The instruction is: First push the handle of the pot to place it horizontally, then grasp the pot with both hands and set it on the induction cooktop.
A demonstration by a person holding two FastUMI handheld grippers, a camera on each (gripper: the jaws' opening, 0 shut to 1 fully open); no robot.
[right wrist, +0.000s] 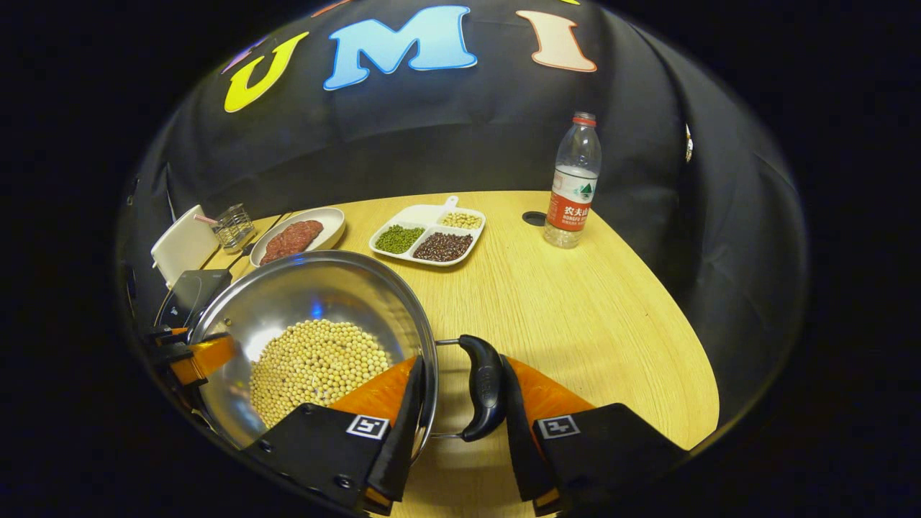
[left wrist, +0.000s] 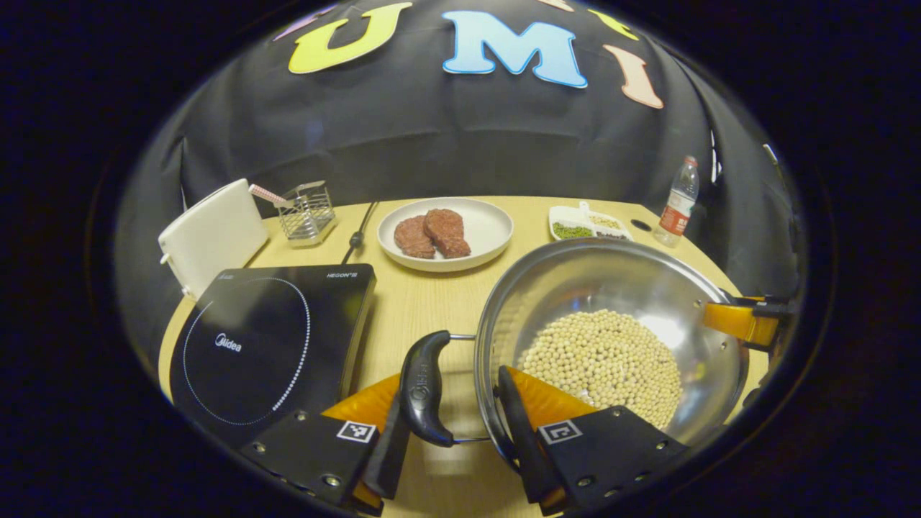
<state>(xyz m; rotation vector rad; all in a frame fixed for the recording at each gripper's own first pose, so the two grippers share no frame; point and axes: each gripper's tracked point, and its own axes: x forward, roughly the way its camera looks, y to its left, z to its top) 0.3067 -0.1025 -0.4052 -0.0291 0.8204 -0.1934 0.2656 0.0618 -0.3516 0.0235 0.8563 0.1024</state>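
Observation:
A steel pot (left wrist: 575,288) holding soybeans (left wrist: 601,360) is on the wooden table, right of the black induction cooktop (left wrist: 266,338). The left gripper (left wrist: 453,392) straddles the pot's near black handle (left wrist: 424,388): one finger presses the handle's outside, the other lies inside the rim. In the right gripper view the pot (right wrist: 316,295) has its other black handle (right wrist: 483,388) held the same way by the right gripper (right wrist: 460,381), one finger inside the rim. Each view shows the opposite gripper at the far handle, the right gripper (left wrist: 741,320) and the left gripper (right wrist: 187,356). The cooktop (right wrist: 191,288) lies beyond the pot.
Behind the pot stand a white plate (left wrist: 489,223) with two meat patties, a divided dish of beans (right wrist: 424,237) and a water bottle (right wrist: 573,180). A white board (left wrist: 212,234) and a wire basket (left wrist: 307,211) sit behind the cooktop. The table's curved edge runs close on the right.

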